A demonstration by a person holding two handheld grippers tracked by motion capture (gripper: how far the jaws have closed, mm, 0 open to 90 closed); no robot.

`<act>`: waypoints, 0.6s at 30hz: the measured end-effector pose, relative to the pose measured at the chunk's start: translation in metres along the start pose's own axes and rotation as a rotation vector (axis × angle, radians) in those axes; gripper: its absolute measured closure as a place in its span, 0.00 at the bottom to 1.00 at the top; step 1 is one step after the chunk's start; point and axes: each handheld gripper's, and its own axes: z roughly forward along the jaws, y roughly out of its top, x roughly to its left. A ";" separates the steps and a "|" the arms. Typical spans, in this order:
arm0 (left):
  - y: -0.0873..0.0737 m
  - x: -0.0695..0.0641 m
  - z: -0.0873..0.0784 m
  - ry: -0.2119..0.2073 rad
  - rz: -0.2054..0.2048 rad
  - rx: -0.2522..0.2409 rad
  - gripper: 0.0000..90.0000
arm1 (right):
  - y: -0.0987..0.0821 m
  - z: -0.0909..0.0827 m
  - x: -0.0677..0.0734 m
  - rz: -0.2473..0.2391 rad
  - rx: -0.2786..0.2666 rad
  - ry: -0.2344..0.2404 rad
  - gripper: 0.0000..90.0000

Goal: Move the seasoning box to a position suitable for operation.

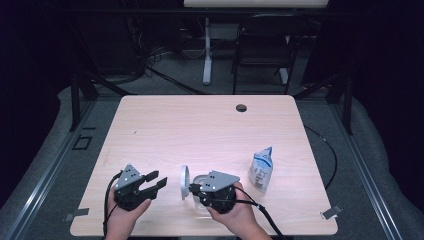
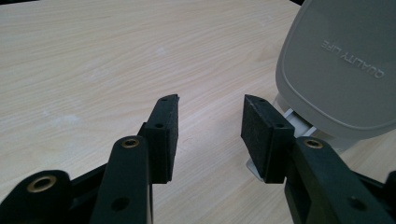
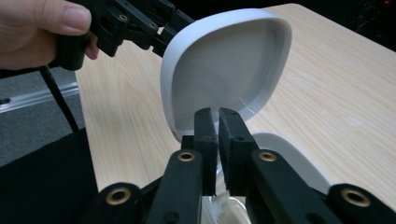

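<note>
Lid upright ahead of right gripper, jaws seemingly nearly closed

Black jaws, grey three-cornered plates, cables

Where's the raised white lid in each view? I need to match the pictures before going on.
High view: the lid stands on edge low in the centre, near the front edge of the table.
Left gripper view: upper right, its lettered back towards the camera.
Right gripper view: upper centre, its hollow inside towards the camera.
Shared landmark: the pale wooden table, under the lid in all three.
</note>
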 end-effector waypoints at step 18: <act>-0.004 -0.001 0.002 -0.030 0.006 -0.008 0.60 | -0.042 -0.038 -0.024 0.087 0.014 -0.111 0.60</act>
